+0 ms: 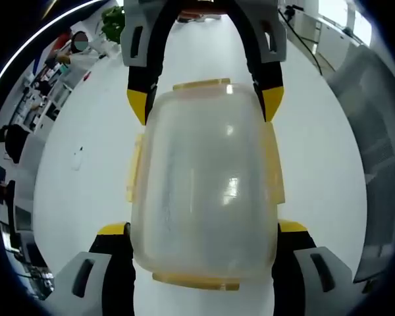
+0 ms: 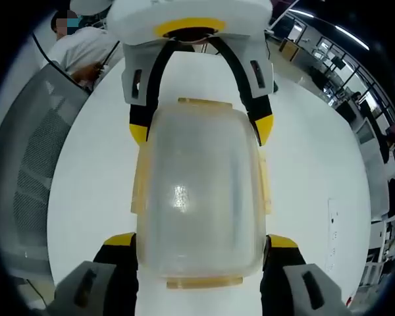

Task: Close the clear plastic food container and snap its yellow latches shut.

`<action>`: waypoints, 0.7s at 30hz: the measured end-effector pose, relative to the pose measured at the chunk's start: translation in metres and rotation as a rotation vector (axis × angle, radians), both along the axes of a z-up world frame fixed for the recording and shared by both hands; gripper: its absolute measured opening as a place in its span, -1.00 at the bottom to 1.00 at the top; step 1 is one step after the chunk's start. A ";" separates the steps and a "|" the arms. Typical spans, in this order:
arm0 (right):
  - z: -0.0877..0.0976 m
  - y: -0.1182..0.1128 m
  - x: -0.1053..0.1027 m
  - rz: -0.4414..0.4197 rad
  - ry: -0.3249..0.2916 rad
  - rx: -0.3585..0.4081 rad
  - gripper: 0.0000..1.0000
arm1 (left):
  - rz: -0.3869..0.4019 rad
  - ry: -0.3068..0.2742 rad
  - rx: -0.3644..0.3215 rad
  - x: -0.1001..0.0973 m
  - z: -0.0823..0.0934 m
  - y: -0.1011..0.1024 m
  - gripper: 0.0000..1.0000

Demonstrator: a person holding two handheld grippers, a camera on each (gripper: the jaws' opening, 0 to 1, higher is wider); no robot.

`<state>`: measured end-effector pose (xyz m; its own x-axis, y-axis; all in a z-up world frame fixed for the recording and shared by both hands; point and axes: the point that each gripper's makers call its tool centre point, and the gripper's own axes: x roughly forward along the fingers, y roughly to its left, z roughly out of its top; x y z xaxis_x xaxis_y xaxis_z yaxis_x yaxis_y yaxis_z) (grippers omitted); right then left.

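Observation:
The clear plastic container [image 1: 204, 191] lies on the white table [image 1: 85, 171] with its lid on and yellow latches [image 1: 133, 172] along its edges. In the left gripper view my left gripper [image 1: 203, 228] holds the near end, its yellow-tipped jaws pressed against both sides. My right gripper [image 1: 204, 104] comes in from the top and clasps the far end the same way. In the right gripper view the container [image 2: 197, 191] sits between my right gripper [image 2: 201, 240] at the bottom and my left gripper [image 2: 201, 130] at the top. A yellow latch [image 2: 204, 282] sticks out at the near end.
A grey mesh chair [image 1: 375, 164] stands beside the table, also seen as the chair [image 2: 26, 171] in the right gripper view. A person [image 2: 85, 46] sits behind the table. A green plant [image 1: 112, 26] and office desks [image 1: 26, 112] lie beyond.

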<state>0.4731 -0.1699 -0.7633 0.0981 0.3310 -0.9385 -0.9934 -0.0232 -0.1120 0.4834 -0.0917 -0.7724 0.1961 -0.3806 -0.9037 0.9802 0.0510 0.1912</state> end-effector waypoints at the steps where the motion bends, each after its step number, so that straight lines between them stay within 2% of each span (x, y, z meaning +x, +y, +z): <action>1: 0.000 0.000 0.000 -0.001 0.000 0.001 0.54 | -0.001 0.000 0.001 0.001 0.000 0.000 0.69; 21: -0.002 0.001 0.020 0.005 -0.015 -0.003 0.56 | 0.021 0.003 -0.027 0.019 0.000 -0.001 0.69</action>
